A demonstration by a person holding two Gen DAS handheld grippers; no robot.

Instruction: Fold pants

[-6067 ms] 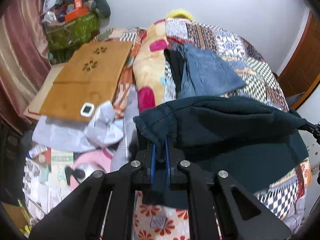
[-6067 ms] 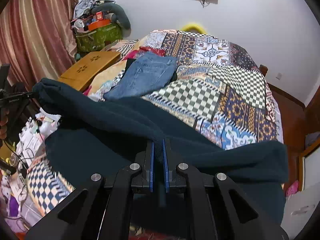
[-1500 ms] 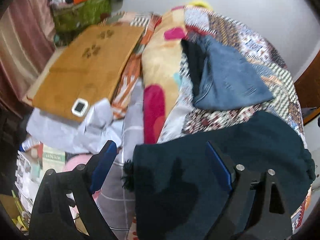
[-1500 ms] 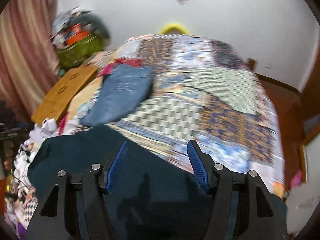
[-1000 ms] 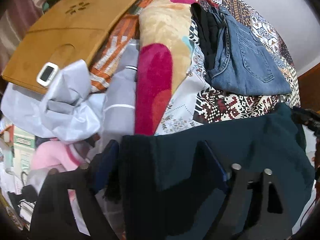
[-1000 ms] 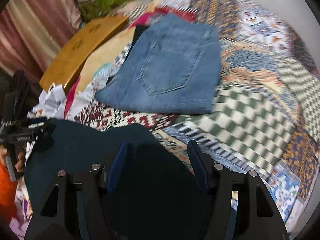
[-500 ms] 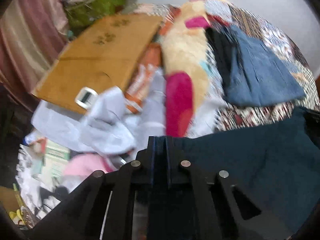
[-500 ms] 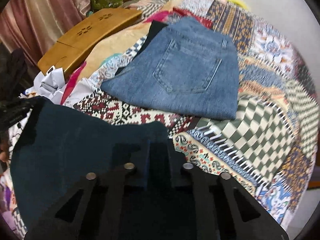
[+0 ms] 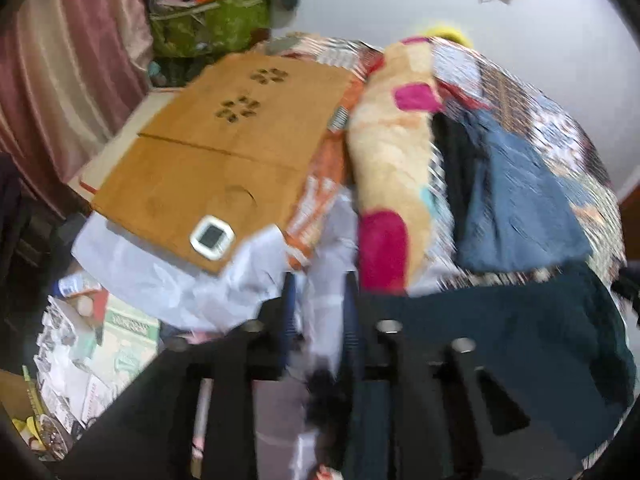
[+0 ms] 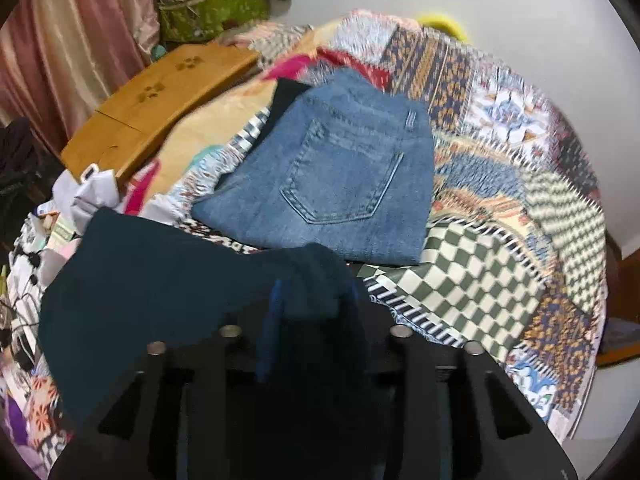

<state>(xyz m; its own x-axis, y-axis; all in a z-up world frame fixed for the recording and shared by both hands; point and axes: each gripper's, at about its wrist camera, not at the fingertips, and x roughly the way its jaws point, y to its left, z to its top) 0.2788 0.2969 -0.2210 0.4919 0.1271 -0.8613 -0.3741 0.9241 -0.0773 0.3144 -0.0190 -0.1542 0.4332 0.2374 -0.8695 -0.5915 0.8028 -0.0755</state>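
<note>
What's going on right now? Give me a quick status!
Left gripper part open, empty. Right gripper part open around a bunch of the dark teal pants. Folded jeans just beyond.

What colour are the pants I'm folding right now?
Dark teal, plain. The pants show best in the right wrist view, near the folded blue jeans.

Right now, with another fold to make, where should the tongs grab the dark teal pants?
Probably pinch the dark teal pants at the bunched far corner beside the jeans, coming from the near edge; that hump stands proud of the quilt.
</note>
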